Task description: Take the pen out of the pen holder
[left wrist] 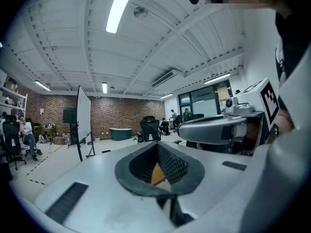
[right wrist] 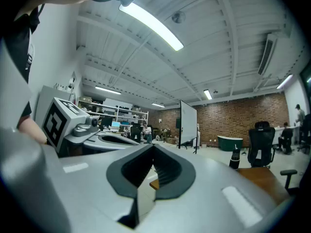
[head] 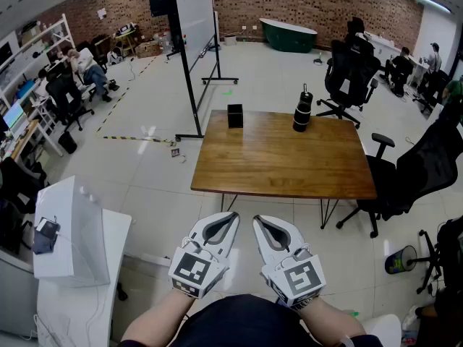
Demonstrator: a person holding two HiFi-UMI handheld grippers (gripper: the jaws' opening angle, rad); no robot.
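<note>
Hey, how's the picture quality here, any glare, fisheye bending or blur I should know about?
Head view: even overhead light, sharp, wooden table shows only a soft sheen; edges bend mildly. Left gripper view: strong fisheye with dark corners, ceiling light strip blown out, left gripper close and slightly soft. Right gripper view: same fisheye, light strip overexposed, background room sharper than the right gripper.
</note>
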